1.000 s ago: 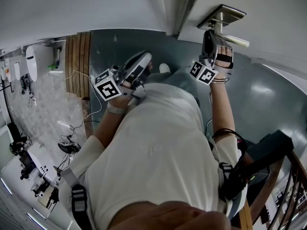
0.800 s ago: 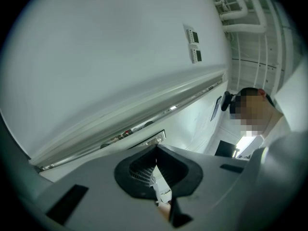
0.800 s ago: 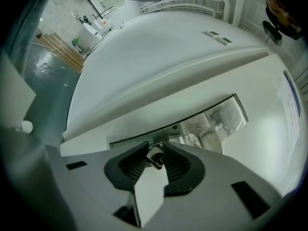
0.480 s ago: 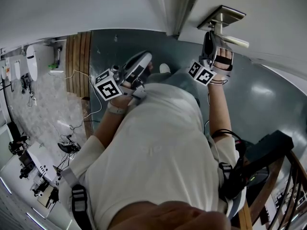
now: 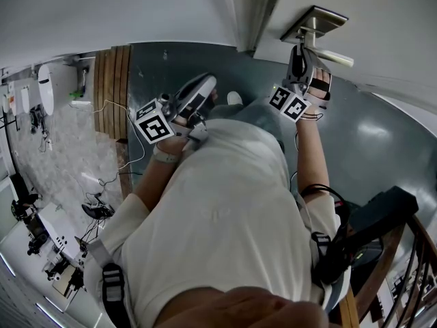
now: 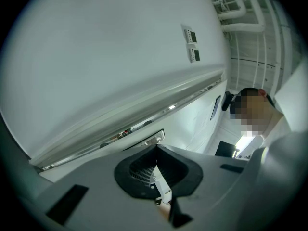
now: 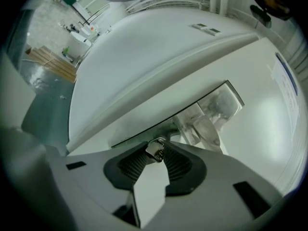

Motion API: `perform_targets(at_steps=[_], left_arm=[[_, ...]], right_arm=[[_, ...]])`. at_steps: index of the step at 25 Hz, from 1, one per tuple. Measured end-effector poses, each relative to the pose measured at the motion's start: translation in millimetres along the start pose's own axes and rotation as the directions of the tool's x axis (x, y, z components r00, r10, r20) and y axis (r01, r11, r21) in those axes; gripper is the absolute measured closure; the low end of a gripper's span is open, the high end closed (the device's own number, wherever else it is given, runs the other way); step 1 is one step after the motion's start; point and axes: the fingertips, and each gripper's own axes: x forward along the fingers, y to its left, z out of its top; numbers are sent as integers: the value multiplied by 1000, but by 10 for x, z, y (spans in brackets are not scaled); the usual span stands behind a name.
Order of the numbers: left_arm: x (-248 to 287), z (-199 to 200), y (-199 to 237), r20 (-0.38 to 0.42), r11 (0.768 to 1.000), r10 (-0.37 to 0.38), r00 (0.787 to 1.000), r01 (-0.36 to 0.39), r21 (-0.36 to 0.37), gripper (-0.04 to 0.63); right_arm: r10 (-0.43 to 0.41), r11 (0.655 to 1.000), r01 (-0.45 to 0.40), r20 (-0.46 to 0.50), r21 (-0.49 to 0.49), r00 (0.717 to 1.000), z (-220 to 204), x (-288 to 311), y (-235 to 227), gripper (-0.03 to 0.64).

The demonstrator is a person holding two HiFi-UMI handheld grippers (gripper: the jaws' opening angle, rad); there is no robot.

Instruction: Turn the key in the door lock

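Close to the torso, at 11 o'clock in the head view, left gripper [image 6: 156, 150] sat with its jaws pressed together on nothing. At 1 o'clock, right gripper [image 7: 156, 154] had its pads pinched on the key [image 7: 154, 148]. The key was seated in the lock plate [image 7: 230, 99], near the lever handle [image 5: 334, 57] on the white door [image 7: 269, 148]. It looked small, stiff and smooth, so likely slippery. Best hold: flat on the bow, twisting on-axis with no side load.
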Motion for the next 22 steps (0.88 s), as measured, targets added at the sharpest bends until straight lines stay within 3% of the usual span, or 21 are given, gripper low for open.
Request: perform_targets(at_steps=[7, 13, 16, 22], left_arm=[[-26, 7, 10, 10, 1000, 8, 1000, -8, 2, 586], [-26, 14, 21, 15, 1000, 10, 1000, -10, 3, 586], [-26, 10, 23, 13, 1000, 9, 1000, -9, 1, 586], [-31, 32, 27, 13, 1000, 9, 1000, -9, -1, 586]], right_arm=[[16, 991, -15, -7, 130, 1000, 1, 41, -25, 515], [38, 962, -36, -1, 272, 999, -14, 81, -49, 514], [58, 926, -56, 6, 373, 998, -15, 84, -59, 515], [99, 820, -99, 31, 563, 995, -15, 86, -78, 515]])
